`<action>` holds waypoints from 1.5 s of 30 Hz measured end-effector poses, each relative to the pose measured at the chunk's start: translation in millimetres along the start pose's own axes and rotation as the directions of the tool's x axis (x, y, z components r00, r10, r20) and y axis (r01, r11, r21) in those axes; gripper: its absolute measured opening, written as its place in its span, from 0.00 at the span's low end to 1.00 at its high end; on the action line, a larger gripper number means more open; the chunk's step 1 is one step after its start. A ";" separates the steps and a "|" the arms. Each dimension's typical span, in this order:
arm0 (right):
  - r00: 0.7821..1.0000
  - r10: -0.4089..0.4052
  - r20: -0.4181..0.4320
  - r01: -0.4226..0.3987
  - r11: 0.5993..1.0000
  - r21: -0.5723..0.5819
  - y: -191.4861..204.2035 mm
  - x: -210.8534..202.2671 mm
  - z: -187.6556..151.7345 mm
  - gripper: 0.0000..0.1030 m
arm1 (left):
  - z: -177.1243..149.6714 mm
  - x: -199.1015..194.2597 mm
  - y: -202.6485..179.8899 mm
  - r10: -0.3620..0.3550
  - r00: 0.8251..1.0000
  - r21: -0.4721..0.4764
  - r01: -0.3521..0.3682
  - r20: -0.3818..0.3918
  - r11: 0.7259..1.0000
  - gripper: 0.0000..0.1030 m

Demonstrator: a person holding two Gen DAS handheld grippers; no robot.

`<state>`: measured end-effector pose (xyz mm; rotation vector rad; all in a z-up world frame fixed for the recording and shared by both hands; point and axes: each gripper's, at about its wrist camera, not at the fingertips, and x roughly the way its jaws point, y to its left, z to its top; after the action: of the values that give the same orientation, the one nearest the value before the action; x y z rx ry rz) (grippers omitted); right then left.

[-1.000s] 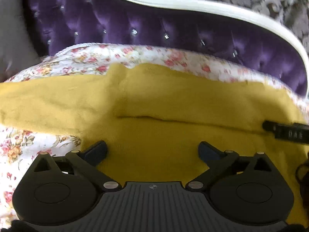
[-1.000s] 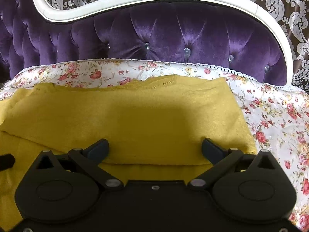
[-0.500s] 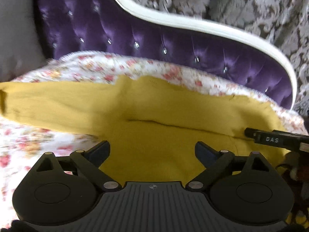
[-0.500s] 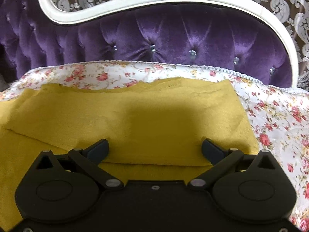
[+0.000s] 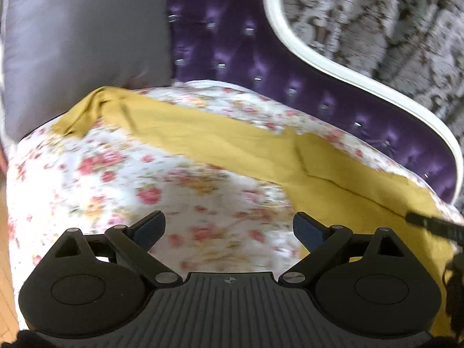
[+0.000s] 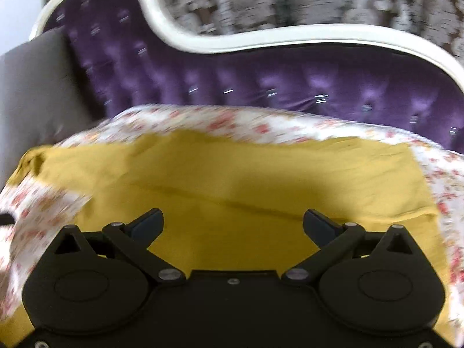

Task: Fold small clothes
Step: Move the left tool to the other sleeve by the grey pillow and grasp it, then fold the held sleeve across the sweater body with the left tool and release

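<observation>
A mustard-yellow garment (image 6: 232,179) lies flat on a floral sheet (image 5: 116,179). One sleeve stretches out to the left (image 5: 185,127), its cuff near a grey cushion. A folded edge runs across the body (image 6: 261,208). My left gripper (image 5: 229,229) is open and empty, held over bare floral sheet, left of the garment's body. My right gripper (image 6: 233,226) is open and empty over the garment's lower body. A finger of the right gripper (image 5: 429,226) shows at the right edge of the left wrist view.
A purple tufted sofa back (image 6: 261,87) with a white curved frame (image 6: 290,37) rises behind the sheet. A grey cushion (image 5: 81,43) stands at the left end. Patterned wallpaper (image 5: 377,14) is behind. Wooden floor (image 5: 4,232) shows beyond the sheet's left edge.
Both grippers have swung left and pulled back. The left one has moved off the garment's body to over the bare sheet; the outstretched left sleeve is now in view. Both stay open.
</observation>
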<state>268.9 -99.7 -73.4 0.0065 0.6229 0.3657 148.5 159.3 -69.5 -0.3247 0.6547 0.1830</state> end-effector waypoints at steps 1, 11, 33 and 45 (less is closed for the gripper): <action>1.000 0.014 -0.005 -0.014 1.000 -0.017 6.3 0.2 -2.6 1.00 | 2.3 1.7 6.6 0.008 1.000 -0.018 -0.008 0.002 1.000 0.93; 0.996 0.037 -0.084 -0.044 0.996 -0.080 33.7 23.1 -24.5 0.99 | 51.7 42.6 47.3 0.117 0.991 -0.088 -0.112 0.059 0.990 0.93; 0.995 0.054 -0.080 -0.056 0.998 -0.023 25.9 23.3 -27.0 1.00 | 104.3 141.1 65.7 0.361 0.932 -0.065 -0.359 0.023 0.931 0.07; 0.999 0.034 -0.024 -0.031 0.990 0.140 -21.1 -13.0 -14.4 0.99 | 84.0 77.9 -162.3 0.036 0.970 0.391 -0.132 0.242 0.911 0.07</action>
<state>257.9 -125.3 -80.1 0.1461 0.6737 0.3535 300.2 42.3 -16.8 0.1262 0.4614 0.1600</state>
